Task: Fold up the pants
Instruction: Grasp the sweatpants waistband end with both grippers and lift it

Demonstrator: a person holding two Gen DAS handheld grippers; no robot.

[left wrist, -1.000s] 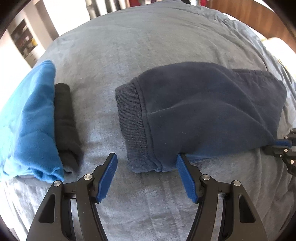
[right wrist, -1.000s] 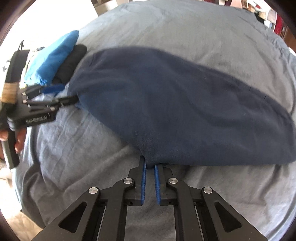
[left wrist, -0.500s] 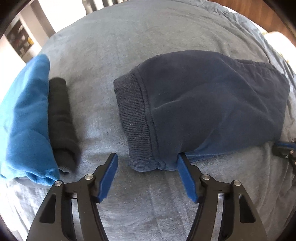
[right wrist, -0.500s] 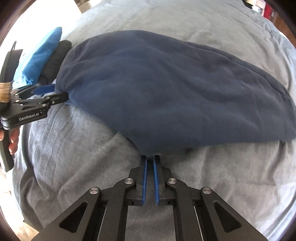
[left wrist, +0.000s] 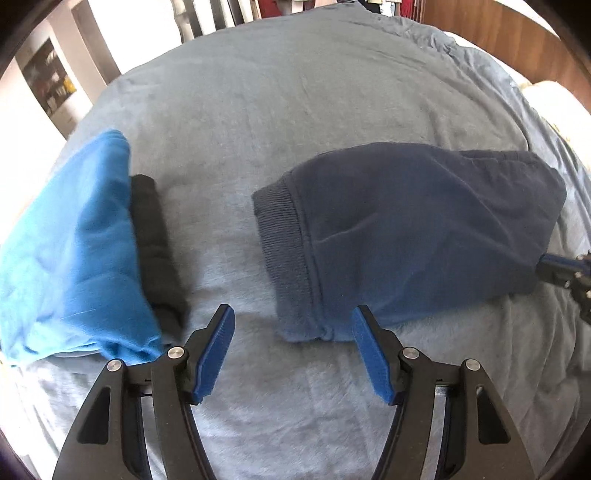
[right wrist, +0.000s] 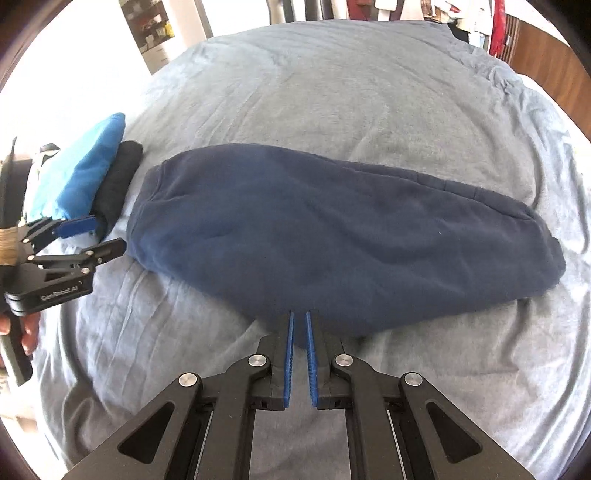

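The navy sweatpants (left wrist: 413,229) lie folded on the grey bed cover, ribbed waistband toward the left gripper; they also show in the right wrist view (right wrist: 332,236). My left gripper (left wrist: 291,325) is open, just short of the waistband's near corner, touching nothing; it also shows in the right wrist view (right wrist: 94,236). My right gripper (right wrist: 298,317) is nearly closed, its jaws a narrow gap apart at the pants' near edge. Whether cloth is pinched between them cannot be told. It shows at the right edge of the left wrist view (left wrist: 554,267).
A folded bright blue garment (left wrist: 70,258) and a rolled black garment (left wrist: 155,251) lie left of the pants on the grey bed cover (left wrist: 295,110). A wooden headboard (left wrist: 498,33) and shelves stand beyond the bed.
The left gripper has pulled back from the pants, so its right finger no longer touches the hem. The right gripper has lowered the pants' edge onto the bed and backed off a little.
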